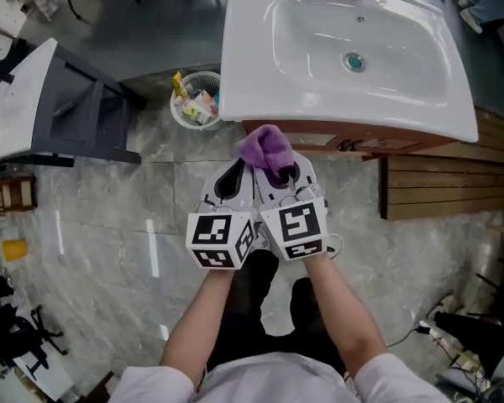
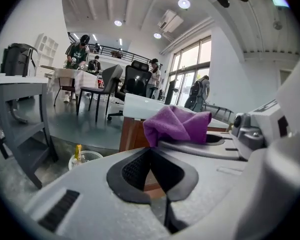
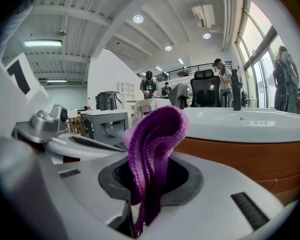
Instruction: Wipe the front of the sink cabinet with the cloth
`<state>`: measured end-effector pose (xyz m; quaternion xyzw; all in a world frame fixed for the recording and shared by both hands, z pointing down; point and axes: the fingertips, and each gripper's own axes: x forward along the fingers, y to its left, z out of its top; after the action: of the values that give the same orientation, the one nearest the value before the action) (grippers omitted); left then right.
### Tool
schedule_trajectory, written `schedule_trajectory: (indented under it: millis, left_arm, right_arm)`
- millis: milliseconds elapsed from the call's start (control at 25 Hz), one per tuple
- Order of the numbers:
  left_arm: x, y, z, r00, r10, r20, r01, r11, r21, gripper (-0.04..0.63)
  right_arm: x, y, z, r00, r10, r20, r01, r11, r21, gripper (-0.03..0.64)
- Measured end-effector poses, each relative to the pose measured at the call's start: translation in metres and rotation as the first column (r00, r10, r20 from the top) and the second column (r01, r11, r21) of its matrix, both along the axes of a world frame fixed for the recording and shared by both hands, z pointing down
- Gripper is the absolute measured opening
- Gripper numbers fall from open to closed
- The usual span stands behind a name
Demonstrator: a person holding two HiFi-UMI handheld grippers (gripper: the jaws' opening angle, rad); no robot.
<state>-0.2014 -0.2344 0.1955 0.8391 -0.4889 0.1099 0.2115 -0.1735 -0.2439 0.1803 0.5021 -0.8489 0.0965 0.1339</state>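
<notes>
A purple cloth is bunched between the jaws of my right gripper, which is shut on it; in the right gripper view the cloth stands up out of the jaws. My left gripper sits tight beside the right one, shut with nothing in it, its black pads meeting. Both grippers hover just in front of the brown wooden sink cabinet, under the white basin. From the left gripper view the cloth shows to the right, with the cabinet front behind it.
A white wire waste basket with rubbish stands left of the cabinet. A grey side table is further left. Wooden slats lie on the floor at the right. Cables and a power strip lie at the lower right.
</notes>
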Motion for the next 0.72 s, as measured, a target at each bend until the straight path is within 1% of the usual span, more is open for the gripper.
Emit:
schedule_trajectory:
  millis: [80, 200, 280, 440, 520, 600, 720]
  left_arm:
    - [-0.003, -0.002, 0.012, 1.0, -0.025, -0.007, 0.025, 1.0, 0.009, 0.005]
    - [-0.01, -0.001, 0.027, 0.998, -0.065, -0.011, 0.065, 0.998, 0.024, 0.005]
    - [-0.015, -0.003, 0.035, 0.996, -0.091, -0.011, 0.092, 0.995, 0.046, 0.005]
    - [-0.024, -0.003, 0.051, 0.99, -0.137, -0.039, 0.14, 0.985, 0.102, 0.005]
    - [-0.027, -0.003, 0.061, 0.987, -0.154, -0.039, 0.157, 0.981, 0.116, 0.005]
    - [-0.029, -0.005, 0.07, 0.986, -0.166, -0.035, 0.169, 0.979, 0.115, 0.005]
    - [-0.027, -0.006, 0.081, 0.986, -0.166, -0.024, 0.167, 0.979, 0.117, 0.005]
  right_arm:
    - [-0.004, -0.004, 0.009, 1.0, -0.019, 0.002, 0.019, 1.0, 0.014, 0.084]
    - [-0.011, -0.003, 0.026, 0.998, -0.067, -0.018, 0.068, 0.997, 0.035, 0.084]
    - [-0.016, -0.003, 0.036, 0.995, -0.093, -0.022, 0.094, 0.994, 0.054, 0.084]
    - [-0.024, -0.006, 0.056, 0.992, -0.122, -0.023, 0.124, 0.987, 0.105, 0.084]
    - [-0.028, -0.007, 0.066, 0.99, -0.137, -0.031, 0.14, 0.982, 0.127, 0.084]
    - [-0.031, -0.009, 0.074, 0.988, -0.148, -0.032, 0.151, 0.978, 0.145, 0.084]
    - [-0.029, -0.011, 0.083, 0.985, -0.168, -0.045, 0.173, 0.971, 0.166, 0.084]
